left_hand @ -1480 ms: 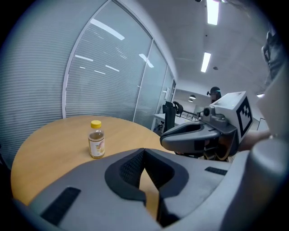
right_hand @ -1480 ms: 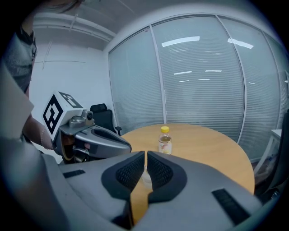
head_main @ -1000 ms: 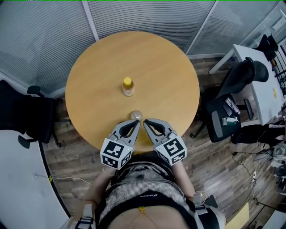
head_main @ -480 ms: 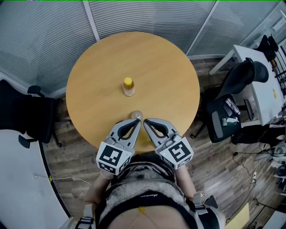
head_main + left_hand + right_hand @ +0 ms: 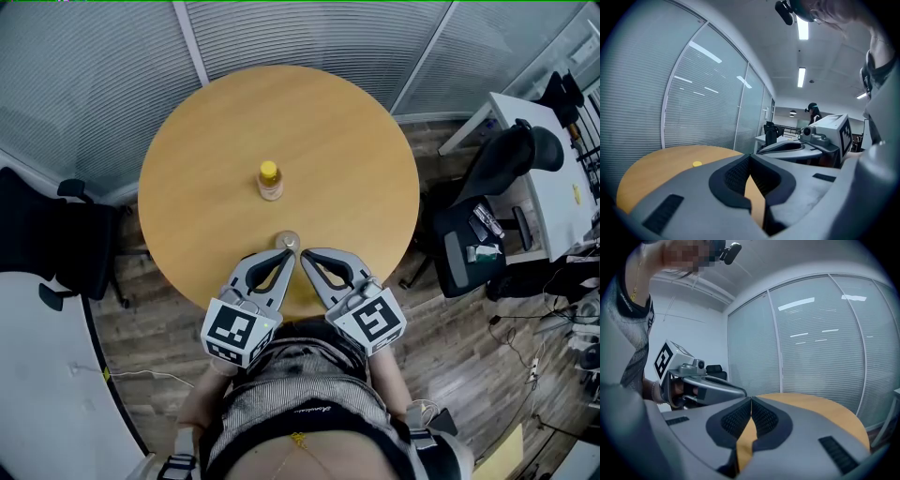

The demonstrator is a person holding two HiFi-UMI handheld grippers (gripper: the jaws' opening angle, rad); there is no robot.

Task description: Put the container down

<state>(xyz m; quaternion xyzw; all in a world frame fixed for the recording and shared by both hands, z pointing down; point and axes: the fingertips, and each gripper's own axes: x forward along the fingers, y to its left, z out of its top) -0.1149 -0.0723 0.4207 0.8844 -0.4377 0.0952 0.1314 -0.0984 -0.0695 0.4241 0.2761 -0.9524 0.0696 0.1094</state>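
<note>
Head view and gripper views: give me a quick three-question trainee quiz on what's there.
1. True or false: the left gripper and the right gripper are both shut, with nothing between the jaws.
2. The yellow-capped bottle stands: A) on the round table, B) on the floor, C) on a chair.
3. What sits just ahead of the gripper tips?
Key: 1 true; 2 A; 3 the small container.

Grey left gripper [image 5: 287, 255] and right gripper [image 5: 306, 254] (black-white marker cubes [image 5: 238, 330]) have black ribbed fingers [image 5: 735, 175].

Left tongs [image 5: 287, 256], right tongs [image 5: 306, 254], both raised slightly
</note>
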